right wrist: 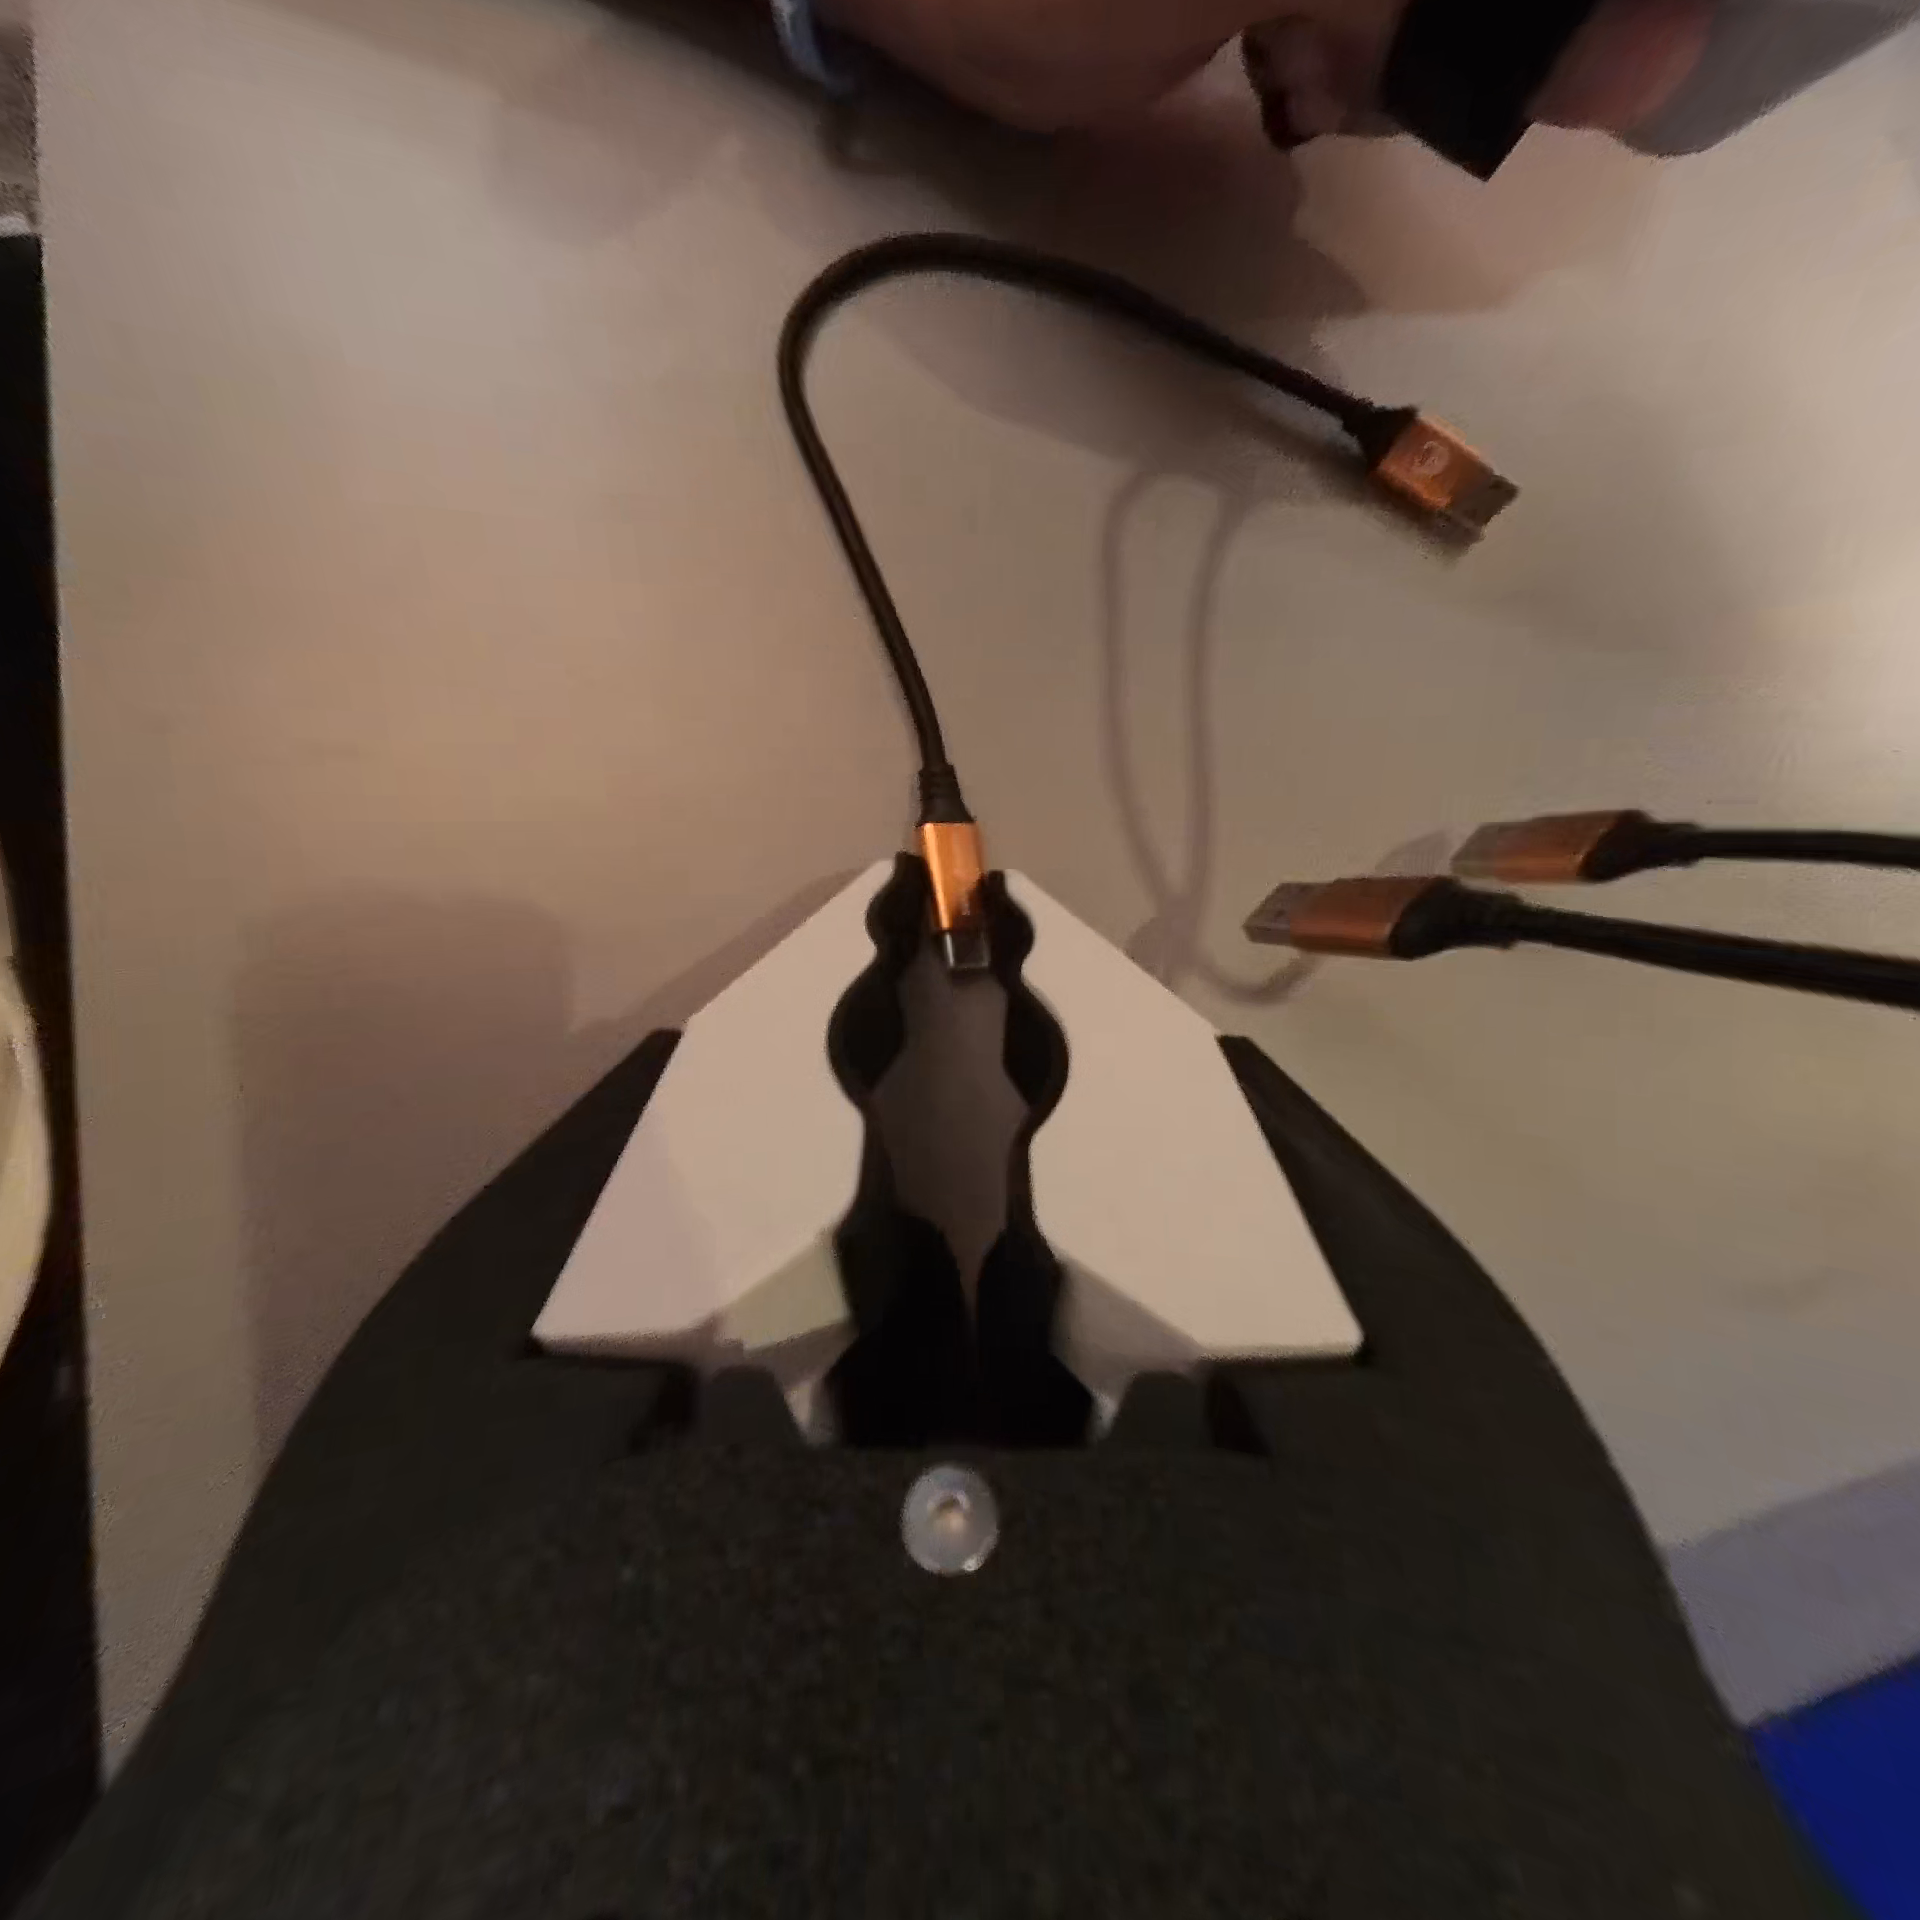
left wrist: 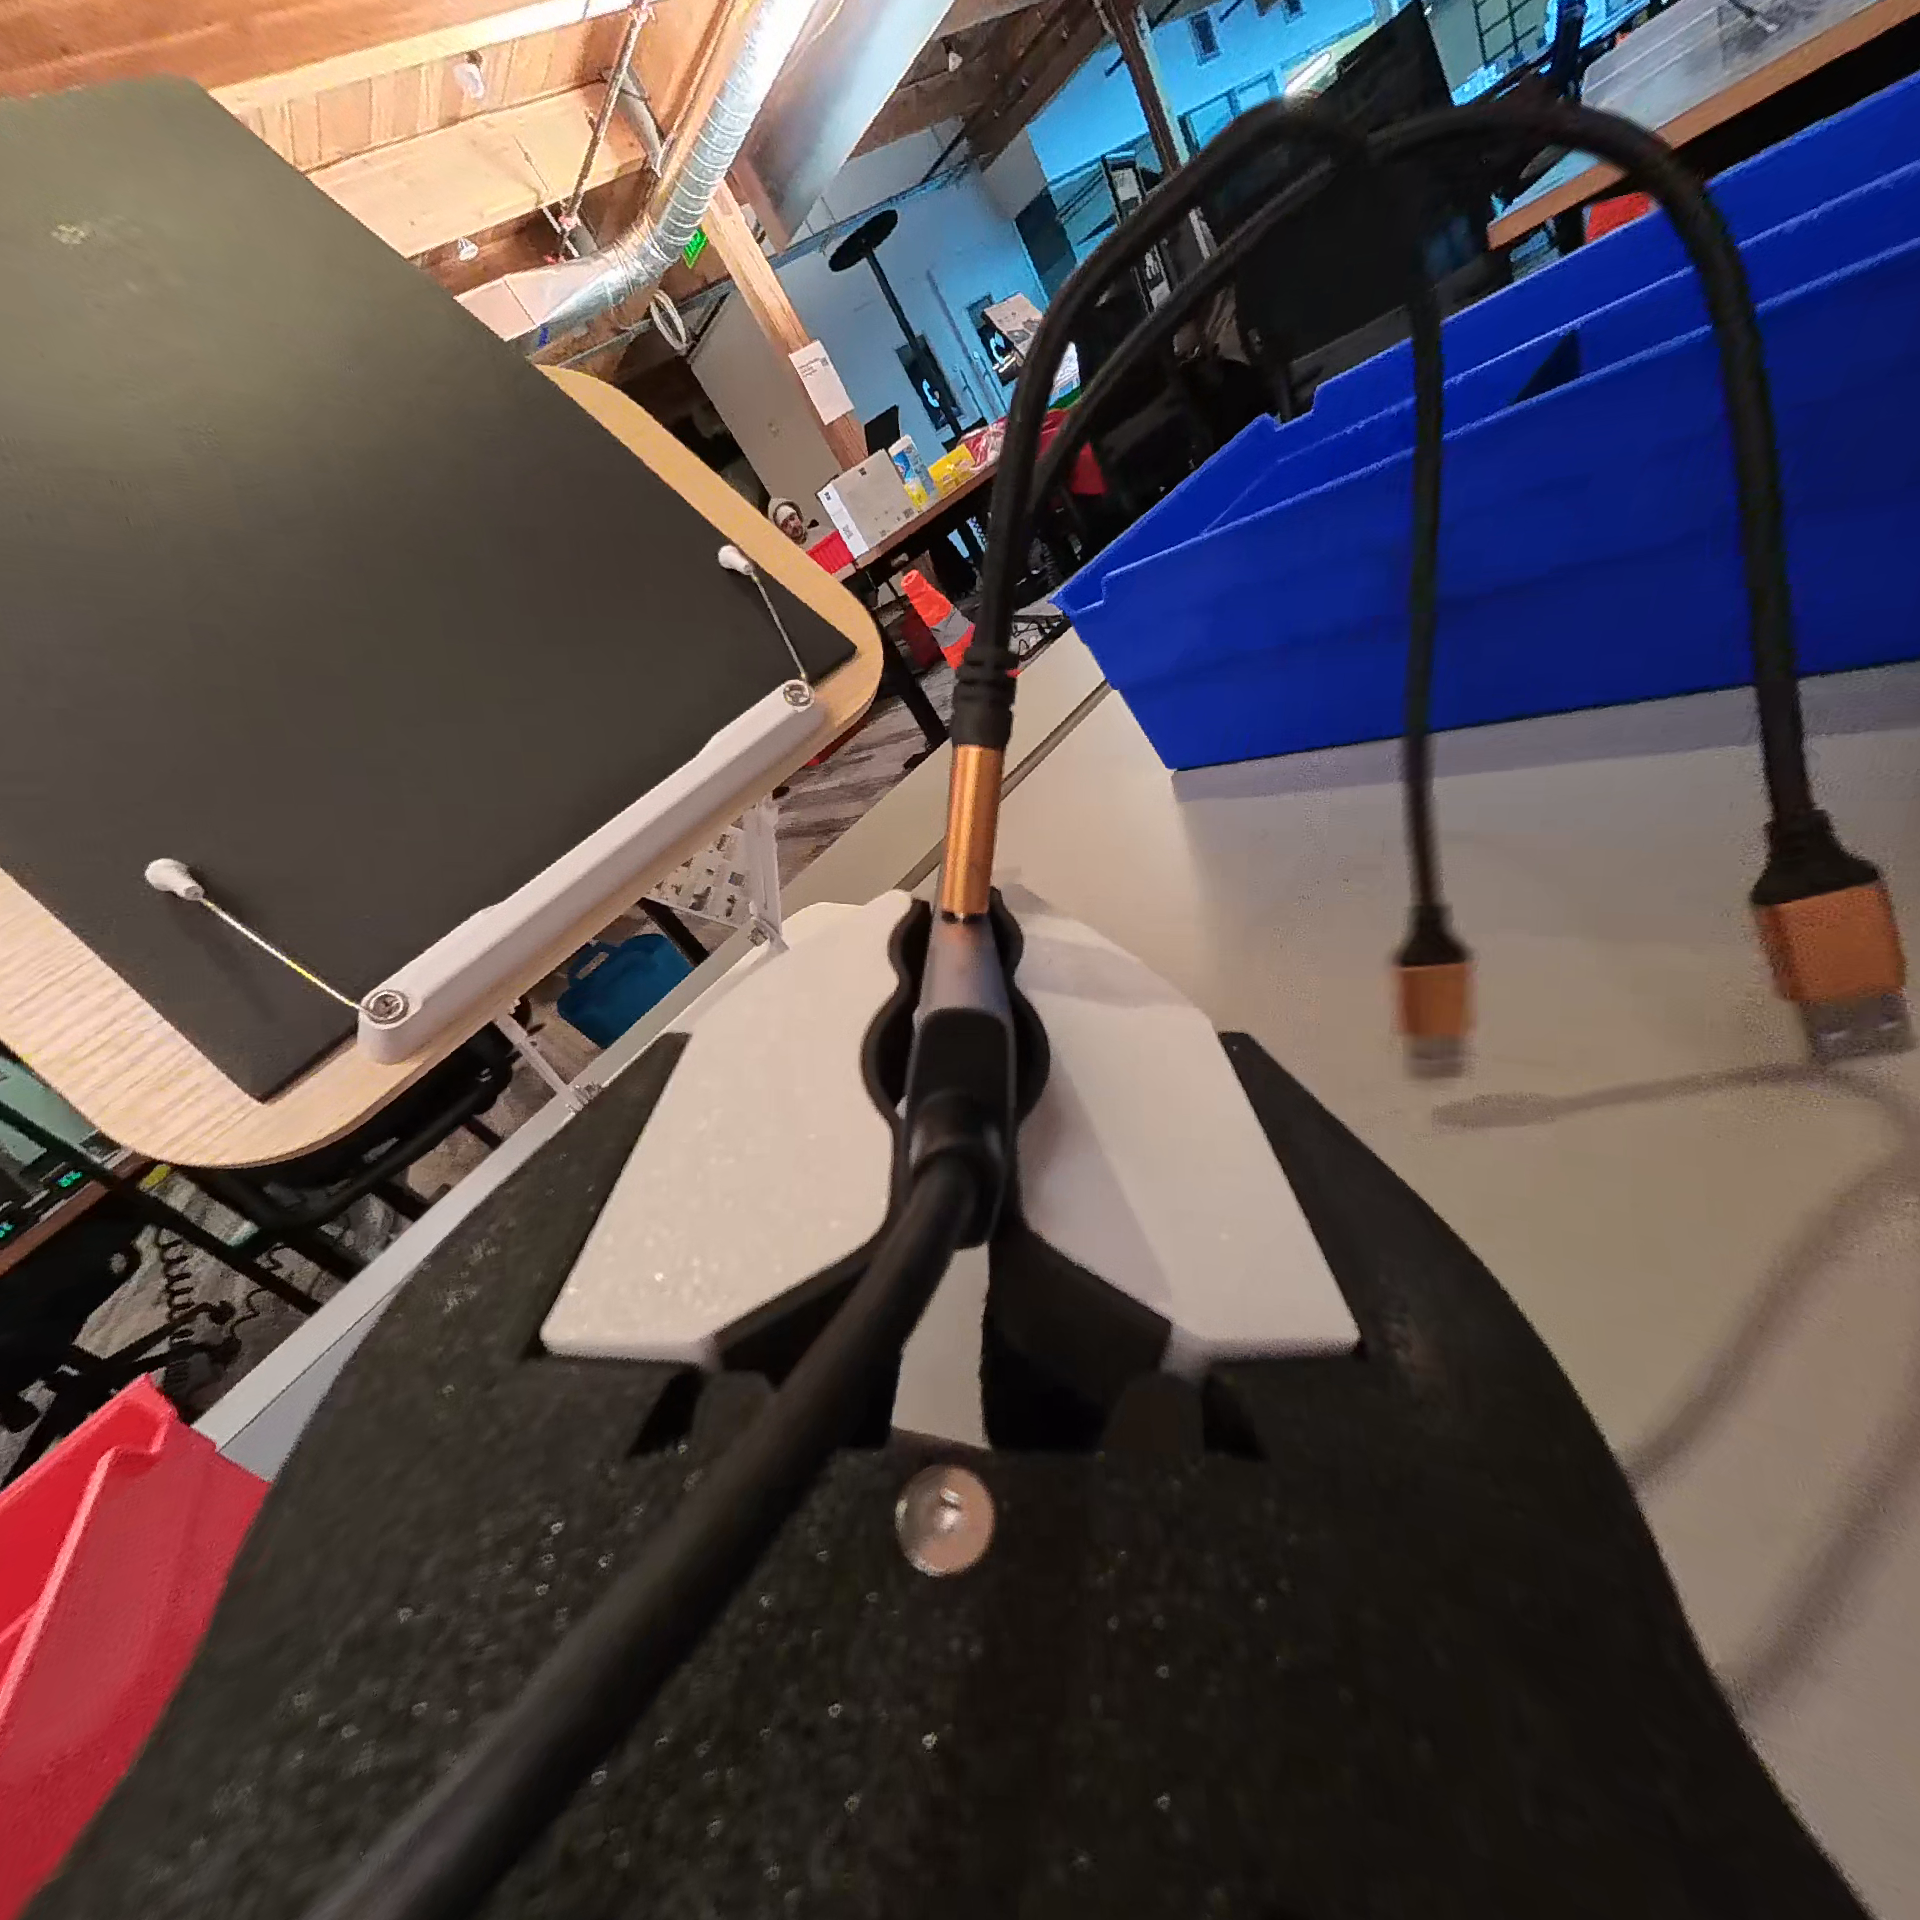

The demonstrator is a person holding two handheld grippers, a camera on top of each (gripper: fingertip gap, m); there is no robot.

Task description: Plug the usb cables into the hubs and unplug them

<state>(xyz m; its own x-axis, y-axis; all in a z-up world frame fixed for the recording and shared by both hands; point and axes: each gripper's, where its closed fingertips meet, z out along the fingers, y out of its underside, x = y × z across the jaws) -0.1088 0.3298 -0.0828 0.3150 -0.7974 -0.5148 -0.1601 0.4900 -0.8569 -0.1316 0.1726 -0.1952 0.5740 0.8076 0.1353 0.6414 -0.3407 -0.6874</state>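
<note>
My left gripper (left wrist: 956,930) is shut on a grey adapter (left wrist: 961,997) whose black lead (left wrist: 727,1475) runs back toward the camera. An orange-sleeved plug (left wrist: 971,821) sits in the adapter's front end. Black braided cables arc up from it, and a small orange plug (left wrist: 1434,997) and a larger orange USB plug (left wrist: 1829,956) hang above the table. My right gripper (right wrist: 951,883) is shut on a small orange plug (right wrist: 948,883). Its short black cable (right wrist: 831,499) loops over the table to an orange USB plug (right wrist: 1439,478). Two more orange plugs (right wrist: 1340,925) (right wrist: 1538,842) hang in from the right.
Blue bins (left wrist: 1507,582) stand on the pale table (left wrist: 1558,1195) at the right. A tilted wooden stand with a black board (left wrist: 312,520) is at the left, and a red bin (left wrist: 94,1558) at the lower left. A person's hand (right wrist: 1091,62) is at the table's far edge. The gap from one gripper's tips to the other's is roughly 20 cm.
</note>
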